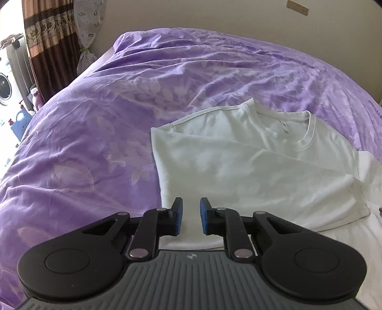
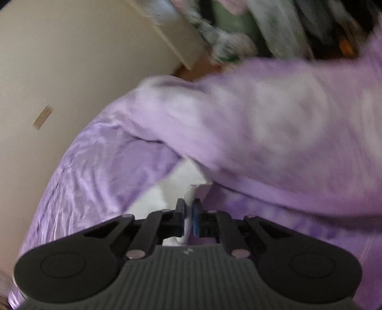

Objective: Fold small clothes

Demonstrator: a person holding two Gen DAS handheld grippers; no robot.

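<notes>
Nearest to me in the left wrist view, my left gripper (image 1: 191,215) hangs over the near hem of the one white T-shirt (image 1: 250,167); its two blue-padded fingers (image 1: 178,214) stand a narrow gap apart with white cloth showing between them, and I cannot tell whether the pads press on that cloth or only hover above it. In the right wrist view, which is blurred, my right gripper (image 2: 189,218) has its two fingers (image 2: 196,219) pressed almost together, pinching a thin fold of white fabric (image 2: 188,190) that rises between the pads. The shirt lies flat on the bed, partly folded, with one side turned in over the body, and its round neckline (image 1: 303,140) points away from me. A second patch of white cloth (image 1: 367,167) shows at the right edge, just beside the shirt; I cannot tell whether it belongs to the same garment. Under everything spreads one purple floral bedspread (image 1: 107,119), wrinkled, and bunched into a big mound (image 2: 274,119) in the right view. Farther off I count one brown patterned curtain (image 1: 47,35), one washing machine (image 1: 4,88) at the left edge, and the cream wall (image 1: 191,16) behind the bed.
</notes>
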